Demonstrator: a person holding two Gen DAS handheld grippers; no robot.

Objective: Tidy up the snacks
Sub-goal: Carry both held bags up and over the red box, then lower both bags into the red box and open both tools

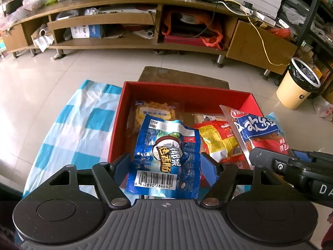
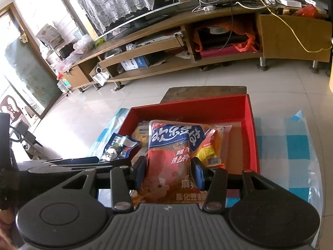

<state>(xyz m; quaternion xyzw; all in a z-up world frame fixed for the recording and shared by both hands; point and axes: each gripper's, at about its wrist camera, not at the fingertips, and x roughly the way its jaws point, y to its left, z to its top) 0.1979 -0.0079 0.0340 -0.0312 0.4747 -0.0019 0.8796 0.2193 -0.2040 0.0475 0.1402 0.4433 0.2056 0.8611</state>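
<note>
A red box (image 1: 183,92) stands on a blue-and-white checked cloth (image 1: 83,125). My left gripper (image 1: 165,164) is shut on a blue snack packet (image 1: 166,152) with a barcode, held over the box's near left edge. My right gripper (image 2: 169,173) is shut on an orange and blue puffed-snack bag (image 2: 172,145), held over the box (image 2: 251,125). Inside the box lie a clear pack of yellow biscuits (image 1: 154,112) and a red and yellow packet (image 1: 218,139). The right gripper's fingers (image 1: 270,158) show at the right of the left wrist view, with the orange bag (image 1: 258,131) in them.
A brown mat (image 1: 183,76) lies on the tiled floor beyond the box. A long wooden TV stand (image 1: 135,41) with cluttered shelves runs along the back. A cream bin with a black liner (image 1: 297,85) stands at the right. The checked cloth (image 2: 291,152) extends right of the box.
</note>
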